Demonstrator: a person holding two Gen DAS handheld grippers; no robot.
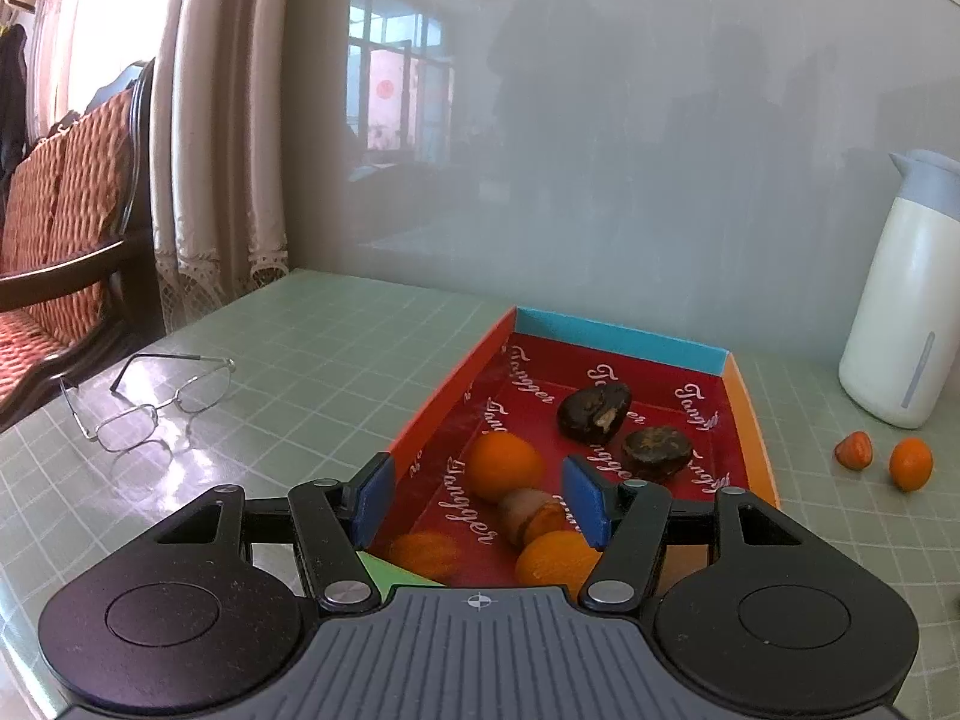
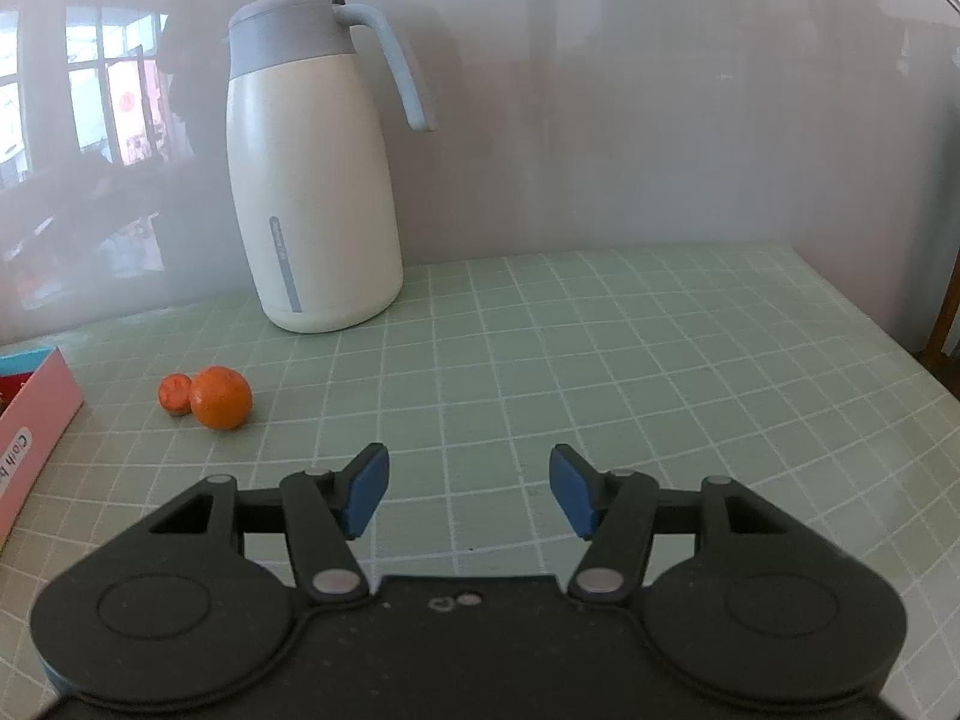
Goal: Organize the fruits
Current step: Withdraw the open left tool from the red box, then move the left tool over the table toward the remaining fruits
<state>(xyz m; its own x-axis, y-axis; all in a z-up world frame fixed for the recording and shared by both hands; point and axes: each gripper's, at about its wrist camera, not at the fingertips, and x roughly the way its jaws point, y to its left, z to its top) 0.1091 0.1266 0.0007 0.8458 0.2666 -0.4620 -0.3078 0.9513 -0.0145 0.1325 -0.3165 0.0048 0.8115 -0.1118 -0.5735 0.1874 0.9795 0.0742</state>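
Where jaws gape: fruits (image 1: 507,465) beneath left tool (image 1: 477,495)

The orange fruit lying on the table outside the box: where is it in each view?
Left wrist view: the orange fruit is at the right edge, right of the box, below the white jug.
Right wrist view: the orange fruit is at left-centre, below the jug.
Shared landmark: the small reddish fruit beside it.
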